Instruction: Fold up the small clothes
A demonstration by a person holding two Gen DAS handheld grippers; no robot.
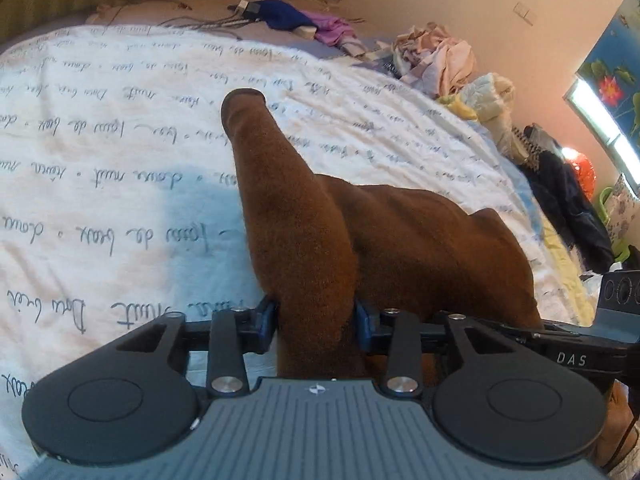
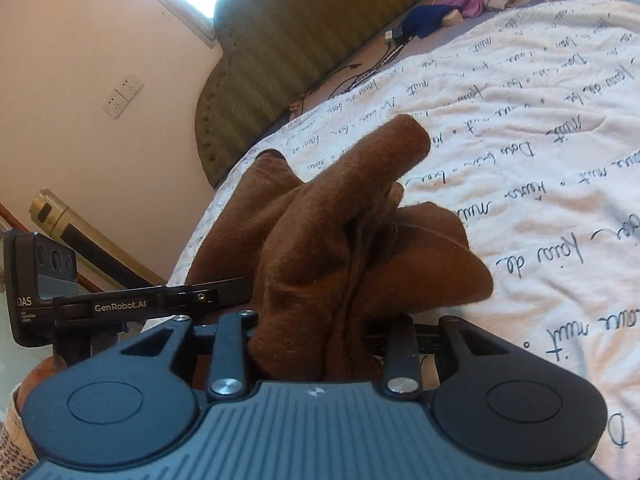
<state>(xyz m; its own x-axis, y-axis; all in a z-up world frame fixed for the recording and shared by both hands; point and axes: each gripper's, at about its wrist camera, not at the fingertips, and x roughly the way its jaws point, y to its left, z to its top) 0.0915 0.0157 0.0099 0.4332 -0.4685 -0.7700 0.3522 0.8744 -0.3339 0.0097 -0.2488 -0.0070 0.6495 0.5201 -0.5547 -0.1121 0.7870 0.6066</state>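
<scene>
Both grippers held a brown garment [image 1: 400, 232] bunched over the quilt [image 1: 120, 140].

The left gripper [image 1: 316, 320] was partly open, its blue pads [image 1: 267, 320] pressing on a thick fold of the garment that ran up between them and ended in a tube-like cuff [image 1: 242, 104] pointing away over the bed. The rest of the cloth draped to the right, toward the right gripper [image 2: 316, 340], whose black body showed at that edge. In the right wrist view the right gripper was narrower, closed on a gathered wad of the same garment; its fingertips were buried in the cloth. Another cuffed tube [image 2: 404, 136] stuck out ahead of it. The garment hung just above or against the white, script-printed quilt; I could not tell which. A green headboard [image 2: 288, 40] stood beyond, with loose clothes [image 1: 432, 56] piled at the far side.
</scene>
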